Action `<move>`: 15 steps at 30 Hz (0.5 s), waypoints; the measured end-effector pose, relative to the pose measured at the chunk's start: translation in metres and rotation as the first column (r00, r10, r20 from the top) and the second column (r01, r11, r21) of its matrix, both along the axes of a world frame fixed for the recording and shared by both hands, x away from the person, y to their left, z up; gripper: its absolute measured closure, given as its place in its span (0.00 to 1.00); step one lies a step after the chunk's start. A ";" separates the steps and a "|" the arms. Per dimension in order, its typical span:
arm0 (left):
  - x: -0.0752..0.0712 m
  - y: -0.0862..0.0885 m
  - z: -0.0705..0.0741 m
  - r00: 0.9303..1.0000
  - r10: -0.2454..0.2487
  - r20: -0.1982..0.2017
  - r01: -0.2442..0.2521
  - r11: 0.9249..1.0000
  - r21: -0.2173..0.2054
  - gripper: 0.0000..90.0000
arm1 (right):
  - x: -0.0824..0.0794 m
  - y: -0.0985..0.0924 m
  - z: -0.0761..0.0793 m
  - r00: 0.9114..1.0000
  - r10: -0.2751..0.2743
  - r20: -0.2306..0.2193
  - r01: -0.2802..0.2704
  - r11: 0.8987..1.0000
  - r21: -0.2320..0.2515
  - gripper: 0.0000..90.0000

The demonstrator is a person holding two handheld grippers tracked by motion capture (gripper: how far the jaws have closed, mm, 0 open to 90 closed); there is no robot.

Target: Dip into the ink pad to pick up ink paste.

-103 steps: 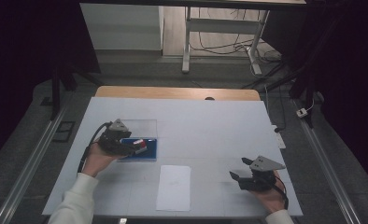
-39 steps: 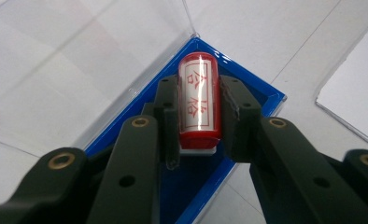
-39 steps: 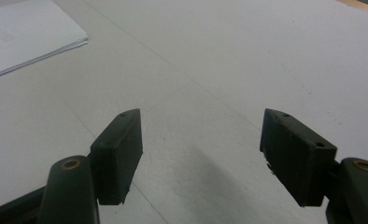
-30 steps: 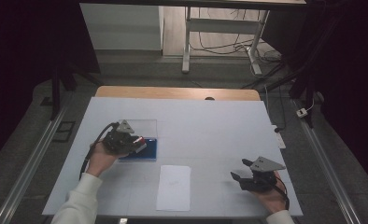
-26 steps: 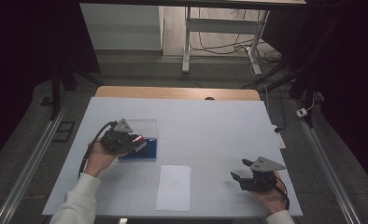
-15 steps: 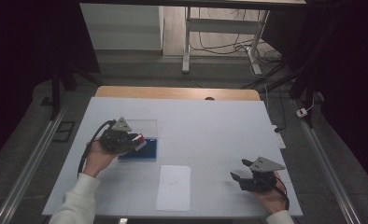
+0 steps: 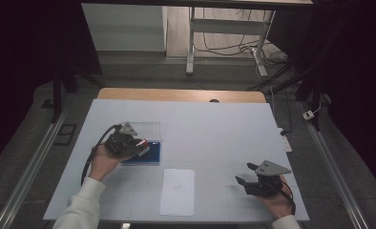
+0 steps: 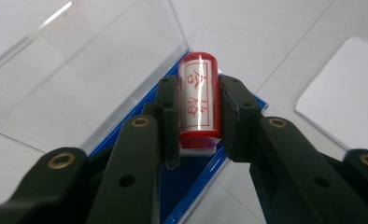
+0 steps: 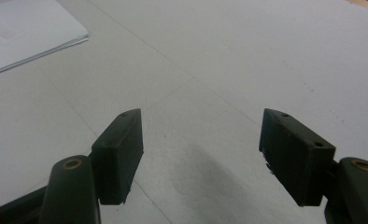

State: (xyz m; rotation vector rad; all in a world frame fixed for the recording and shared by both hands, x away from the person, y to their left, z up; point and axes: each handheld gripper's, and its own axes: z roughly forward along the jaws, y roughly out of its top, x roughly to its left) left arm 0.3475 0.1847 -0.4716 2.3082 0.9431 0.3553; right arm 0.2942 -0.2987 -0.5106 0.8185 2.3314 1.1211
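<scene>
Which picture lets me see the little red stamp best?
The left gripper view: the red stamp sits close up between the left gripper's jaws, its red characters showing. The high view shows a tiny red speck at that gripper. The right gripper view looks at the table.

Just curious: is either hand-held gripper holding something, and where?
The left hand-held gripper grips a red stamp by its sides. The right hand-held gripper holds nothing.

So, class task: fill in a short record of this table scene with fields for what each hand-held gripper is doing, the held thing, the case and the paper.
left hand-held gripper: shut on red stamp
red stamp: cylinder with red characters, above the blue pad
ink pad case: blue base, clear lid open
right hand-held gripper: open, nothing between the jaws
paper sheet: flat on the white table, between the two hands
</scene>
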 end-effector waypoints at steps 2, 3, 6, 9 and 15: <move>0.001 -0.001 -0.002 1.000 0.002 -0.002 -0.002 1.000 0.007 0.79 | 0.000 0.000 0.000 1.000 0.000 0.000 0.000 1.000 -0.002 0.33; 0.001 -0.001 -0.003 1.000 0.005 -0.002 -0.005 1.000 0.011 0.79 | 0.000 0.000 0.000 1.000 0.000 0.000 0.000 1.000 -0.002 0.33; 0.001 0.000 -0.004 1.000 0.007 0.000 -0.007 1.000 0.018 0.79 | 0.000 0.000 0.000 1.000 0.001 -0.001 -0.001 1.000 -0.002 0.33; 0.001 0.000 -0.005 1.000 0.013 0.002 -0.013 1.000 0.019 0.79 | 0.000 0.000 0.000 1.000 0.001 -0.003 -0.001 1.000 -0.001 0.33; 0.003 0.000 -0.009 1.000 0.011 -0.005 -0.011 0.999 0.040 0.79 | 0.000 0.000 -0.001 1.000 0.001 -0.004 -0.001 1.000 -0.001 0.33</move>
